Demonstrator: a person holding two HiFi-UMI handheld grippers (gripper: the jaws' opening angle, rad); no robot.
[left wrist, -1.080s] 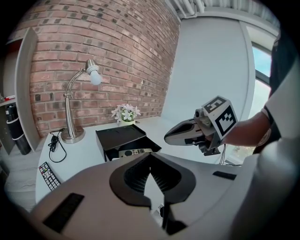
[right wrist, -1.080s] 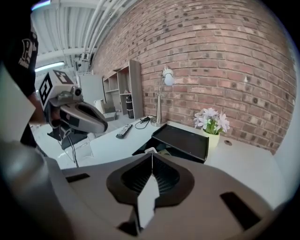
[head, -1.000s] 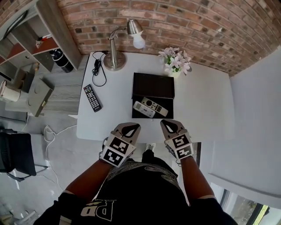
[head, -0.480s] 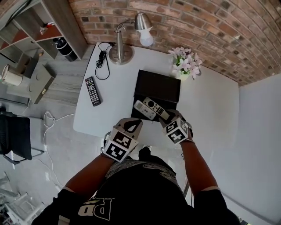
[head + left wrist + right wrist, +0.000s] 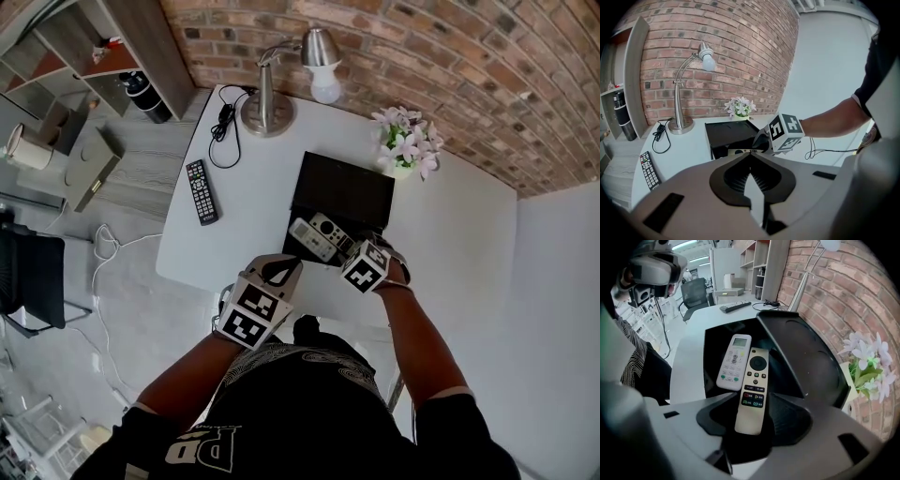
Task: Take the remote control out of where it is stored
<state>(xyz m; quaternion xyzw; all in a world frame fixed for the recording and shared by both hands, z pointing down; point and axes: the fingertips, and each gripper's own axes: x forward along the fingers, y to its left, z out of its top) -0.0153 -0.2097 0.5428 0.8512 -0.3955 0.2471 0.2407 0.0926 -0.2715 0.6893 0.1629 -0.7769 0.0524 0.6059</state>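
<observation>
The right gripper [image 5: 757, 404] has just been opening its jaws, and they stand wide apart over the black box [image 5: 811, 362]. The tan remote [image 5: 753, 376] lies in the box between them, not squeezed yet, just beside a white remote [image 5: 733, 362]. I think the best way is to go straight down, keep the tan one in the middle, and pinch its long sides (not the white one too). The left gripper [image 5: 750, 157] is closed on nothing. The button words are too tiny to read.
</observation>
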